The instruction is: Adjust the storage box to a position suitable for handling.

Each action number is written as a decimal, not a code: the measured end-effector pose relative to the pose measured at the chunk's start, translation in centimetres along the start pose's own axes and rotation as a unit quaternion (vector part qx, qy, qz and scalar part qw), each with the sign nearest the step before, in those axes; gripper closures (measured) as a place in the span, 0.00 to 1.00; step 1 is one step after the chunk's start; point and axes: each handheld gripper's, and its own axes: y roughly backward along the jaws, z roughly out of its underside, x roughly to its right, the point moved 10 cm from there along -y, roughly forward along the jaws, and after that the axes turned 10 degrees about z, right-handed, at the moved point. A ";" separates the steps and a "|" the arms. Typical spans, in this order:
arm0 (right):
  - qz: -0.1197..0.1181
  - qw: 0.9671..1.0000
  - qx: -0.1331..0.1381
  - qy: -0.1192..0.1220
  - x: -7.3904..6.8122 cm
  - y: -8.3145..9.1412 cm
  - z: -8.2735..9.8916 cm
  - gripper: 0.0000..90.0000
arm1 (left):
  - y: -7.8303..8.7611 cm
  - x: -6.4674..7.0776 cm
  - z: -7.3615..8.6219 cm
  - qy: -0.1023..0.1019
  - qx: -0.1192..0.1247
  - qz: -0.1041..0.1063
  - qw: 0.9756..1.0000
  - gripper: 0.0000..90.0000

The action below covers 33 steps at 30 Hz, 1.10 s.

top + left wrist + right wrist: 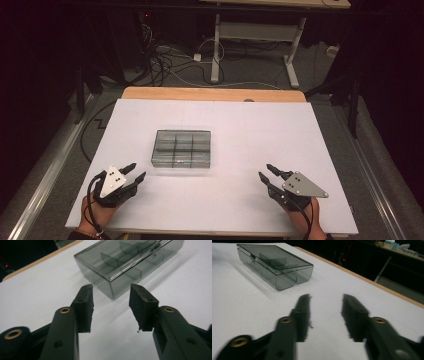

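A white table top [300,130] fronts a floor with tangled cables [165,62] and a desk frame [252,35].

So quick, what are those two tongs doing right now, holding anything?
Left tongs: open, holding nothing, aimed at the clear plastic box.
Right tongs: open, holding nothing, short of the box.

Smoky clear compartment box [181,148], lid shut, flat on white tabletop [250,135], mid-table.

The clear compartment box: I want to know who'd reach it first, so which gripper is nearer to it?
Left. The left gripper sits just off the clear compartment box's near-left corner, jaws open and empty. The right gripper is farther off beyond its near-right corner, also open and empty.
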 end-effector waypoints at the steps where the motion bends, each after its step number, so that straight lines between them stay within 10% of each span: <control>1: 0.002 1.000 -0.001 0.003 0.1 0.0 0.0 0.81 | 0.0 -0.1 0.1 0.000 -0.005 -0.001 1.000 0.69; 7: 0.006 1.000 -0.022 0.002 0.5 -0.7 0.3 1.00 | -0.2 -0.5 0.4 0.006 -0.024 0.008 1.000 0.97; 23: -0.039 0.993 -0.110 0.024 -5.5 -11.5 -0.6 1.00 | -7.0 -5.1 -0.2 0.101 -0.084 0.024 0.991 0.97; 33: -0.060 0.987 -0.145 0.031 -6.9 -15.8 -0.7 1.00 | -8.9 -4.7 -0.9 0.098 -0.098 0.032 0.990 0.97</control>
